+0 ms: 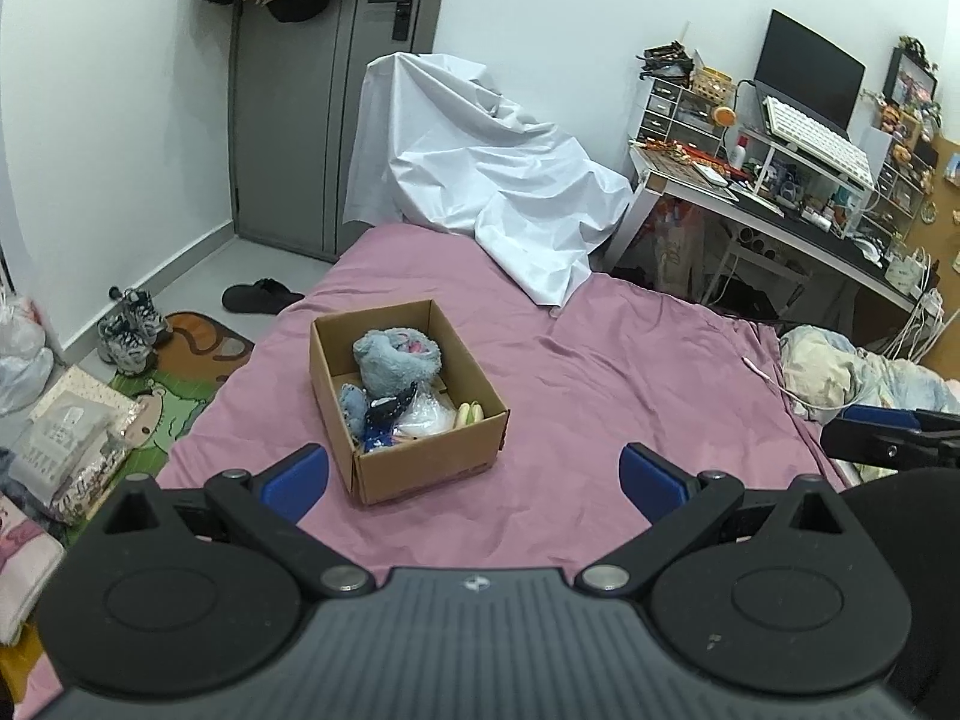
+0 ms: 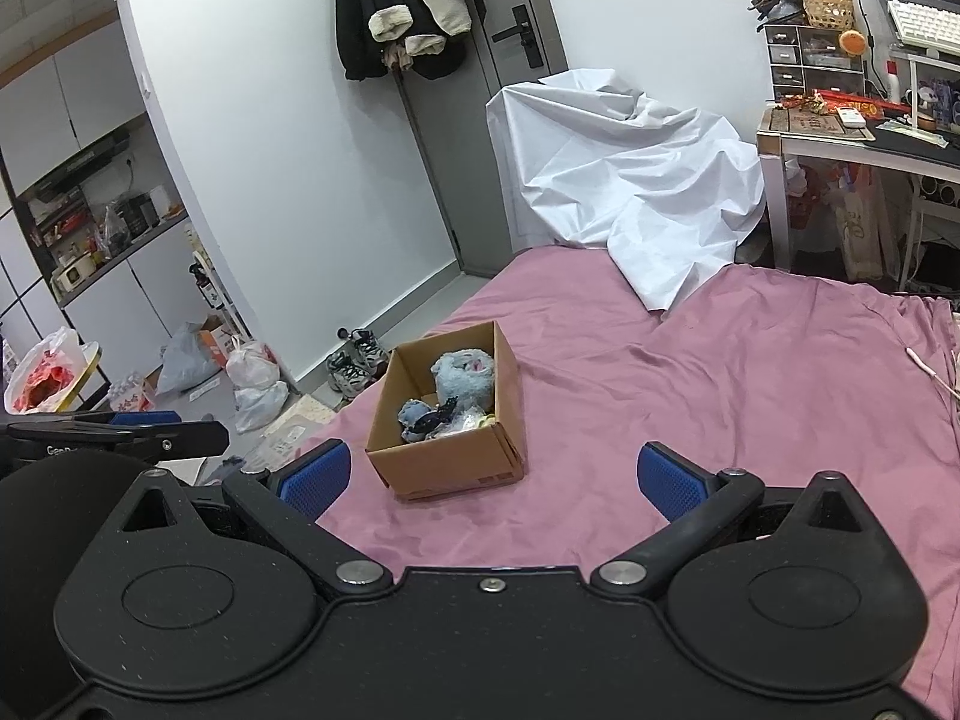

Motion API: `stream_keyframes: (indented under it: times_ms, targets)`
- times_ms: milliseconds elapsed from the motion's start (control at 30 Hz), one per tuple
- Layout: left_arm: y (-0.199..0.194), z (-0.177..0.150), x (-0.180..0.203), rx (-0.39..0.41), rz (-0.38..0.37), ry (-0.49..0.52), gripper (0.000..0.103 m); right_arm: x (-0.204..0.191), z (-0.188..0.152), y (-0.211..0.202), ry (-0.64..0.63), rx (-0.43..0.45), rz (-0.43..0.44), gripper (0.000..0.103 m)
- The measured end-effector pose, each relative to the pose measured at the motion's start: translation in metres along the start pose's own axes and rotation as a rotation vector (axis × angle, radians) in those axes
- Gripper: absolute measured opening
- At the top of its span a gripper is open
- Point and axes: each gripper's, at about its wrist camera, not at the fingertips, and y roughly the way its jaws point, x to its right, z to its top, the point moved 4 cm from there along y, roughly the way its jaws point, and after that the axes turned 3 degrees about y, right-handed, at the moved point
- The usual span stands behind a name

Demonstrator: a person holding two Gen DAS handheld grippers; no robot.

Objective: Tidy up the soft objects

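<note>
Soft toys lay inside an open cardboard box [image 1: 414, 402] on the pink bedspread [image 1: 630, 372]. A grey-blue plush [image 1: 396, 360] filled the far part of the box; a smaller blue plush [image 1: 353, 405], a dark item [image 1: 390, 405] and a clear plastic bag [image 1: 429, 414] sat in the near part. The left gripper [image 1: 474, 474] hung above the bedspread, its blue fingers spread wide and holding nothing, with the box just ahead and slightly left of centre between them. The right gripper [image 2: 493, 474] was likewise spread and empty, the box ahead and toward its left finger. A white sheet [image 1: 492, 180] was draped at the far end of the bed.
</note>
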Motion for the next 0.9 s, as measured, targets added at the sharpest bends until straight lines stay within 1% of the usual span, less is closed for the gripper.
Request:
stream_keyframes:
  times_ms: [200,567,900]
  targets:
    - [0.0058,0.0005,0.0024,-0.017,-0.024,-0.002,0.102,-0.0015,0.0011,0.0024,-0.013,0.001,0.011,0.103]
    - [0.0094,0.0014,0.0077,-0.019,-0.014,0.006,0.102,0.0008,0.0001,0.0068,0.011,-0.016,0.031,0.103]
    - [0.0100,0.0009,0.0081,-0.024,-0.019,0.002,0.102,0.0023,-0.0022,0.0067,0.023,-0.025,0.018,0.103]
